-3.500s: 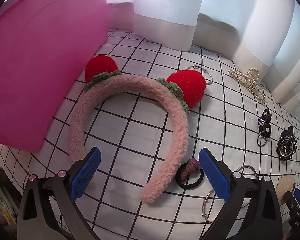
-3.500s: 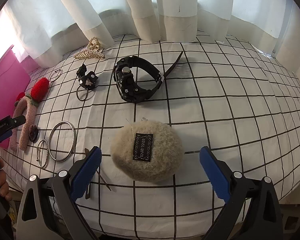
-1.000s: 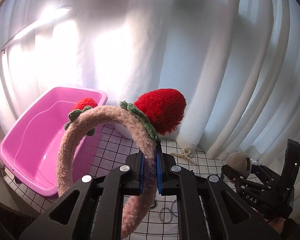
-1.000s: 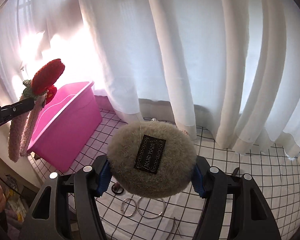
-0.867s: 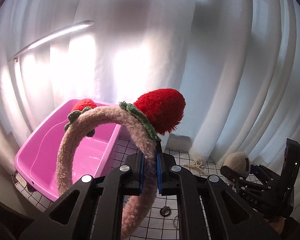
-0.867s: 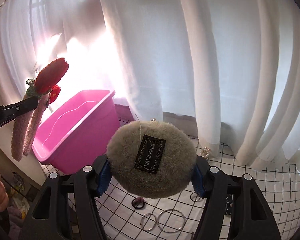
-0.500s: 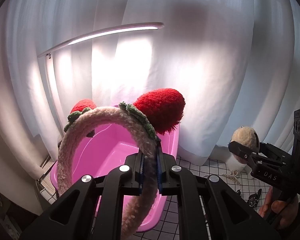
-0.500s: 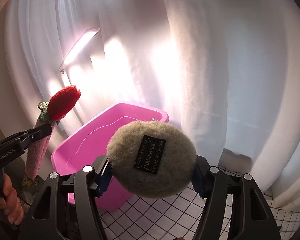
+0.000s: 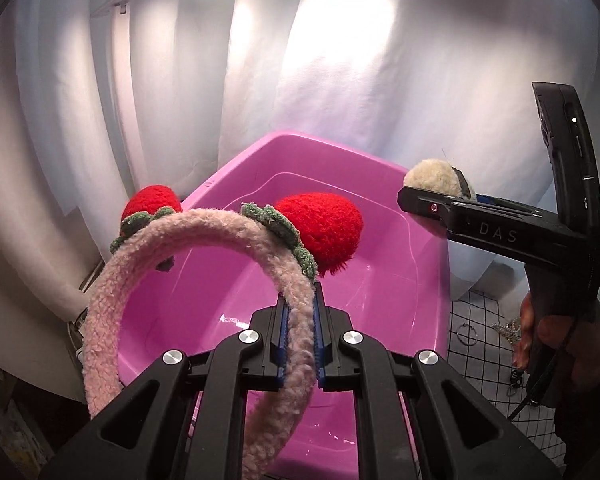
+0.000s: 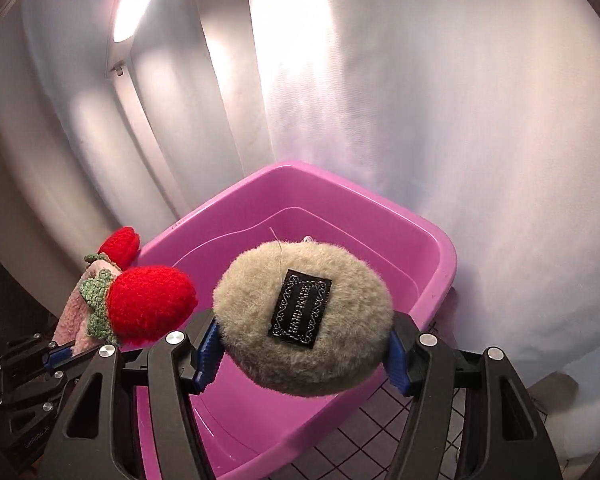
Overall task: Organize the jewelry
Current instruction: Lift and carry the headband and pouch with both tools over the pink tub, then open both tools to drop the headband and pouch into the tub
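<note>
My left gripper (image 9: 299, 344) is shut on a fluffy pink headband (image 9: 204, 236) with two red strawberry ears, held in the air over the pink plastic tub (image 9: 400, 280). My right gripper (image 10: 302, 346) is shut on a round beige fuzzy pouch (image 10: 256, 312) with a black label, also above the tub (image 10: 340, 200). In the left wrist view the right gripper (image 9: 440, 196) with the pouch (image 9: 432, 174) hangs over the tub's far right corner. In the right wrist view the headband (image 10: 140, 304) and the left gripper (image 10: 60, 354) are at the left, over the tub's near left side.
White curtains hang close behind the tub. Right of the tub lies the checked cloth (image 9: 480, 320) with a metal ring (image 9: 466, 328) and a pearl clip (image 9: 508, 326). A hand (image 9: 540, 336) grips the right tool's handle.
Both grippers carried their loads leftward from over the checked cloth to above the pink tub. The tub now fills the middle of both views, and the two grippers are closer together.
</note>
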{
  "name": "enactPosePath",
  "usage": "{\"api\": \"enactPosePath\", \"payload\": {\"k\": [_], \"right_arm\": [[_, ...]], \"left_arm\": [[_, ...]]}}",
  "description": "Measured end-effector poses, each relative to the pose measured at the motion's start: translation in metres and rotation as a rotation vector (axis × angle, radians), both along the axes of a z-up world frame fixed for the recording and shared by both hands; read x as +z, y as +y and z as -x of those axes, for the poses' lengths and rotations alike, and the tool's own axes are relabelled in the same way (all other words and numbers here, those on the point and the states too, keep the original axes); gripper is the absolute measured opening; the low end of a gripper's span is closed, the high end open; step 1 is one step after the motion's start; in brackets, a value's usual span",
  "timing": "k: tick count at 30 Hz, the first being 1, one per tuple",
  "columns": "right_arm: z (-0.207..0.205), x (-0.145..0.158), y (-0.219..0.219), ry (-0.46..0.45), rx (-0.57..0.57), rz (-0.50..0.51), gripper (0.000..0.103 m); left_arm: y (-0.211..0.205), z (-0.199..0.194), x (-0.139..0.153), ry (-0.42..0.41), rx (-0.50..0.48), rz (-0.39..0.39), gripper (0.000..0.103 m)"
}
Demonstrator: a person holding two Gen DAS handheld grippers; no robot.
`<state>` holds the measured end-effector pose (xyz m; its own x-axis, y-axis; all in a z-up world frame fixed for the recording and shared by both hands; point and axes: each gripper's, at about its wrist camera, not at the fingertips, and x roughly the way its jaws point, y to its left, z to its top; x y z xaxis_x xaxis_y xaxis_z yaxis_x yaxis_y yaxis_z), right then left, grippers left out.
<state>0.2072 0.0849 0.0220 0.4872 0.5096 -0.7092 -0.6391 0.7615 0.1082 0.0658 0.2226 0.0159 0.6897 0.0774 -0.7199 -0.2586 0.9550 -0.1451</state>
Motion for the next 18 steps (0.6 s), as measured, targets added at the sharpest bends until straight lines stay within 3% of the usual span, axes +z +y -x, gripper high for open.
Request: {"api": "enactPosePath", "payload": {"k": [8, 11, 14, 15, 16, 18], "right_arm": [[-0.026, -0.034, 0.024, 0.063, -0.010, 0.093, 0.063], [-0.028, -0.039, 0.029, 0.092, -0.016, 0.113, 0.065], [-0.034, -0.043, 0.032, 0.117, -0.046, 0.138, 0.068], [-0.034, -0.042, 0.032, 0.112, -0.048, 0.143, 0.069], [-0.034, -0.041, 0.031, 0.111, -0.053, 0.149, 0.069], [-0.033, -0.041, 0.032, 0.108, -0.062, 0.159, 0.070]], "left_arm": [[0.000, -0.025, -0.022, 0.058, -0.020, 0.020, 0.011], [0.001, -0.030, -0.026, 0.081, -0.019, 0.038, 0.017], [0.006, -0.030, -0.024, 0.079, 0.003, 0.051, 0.045], [0.007, -0.028, -0.022, 0.071, 0.014, 0.047, 0.065], [0.009, -0.026, -0.020, 0.059, 0.022, 0.047, 0.078], [0.012, -0.024, -0.016, 0.035, 0.029, 0.050, 0.080]]}}
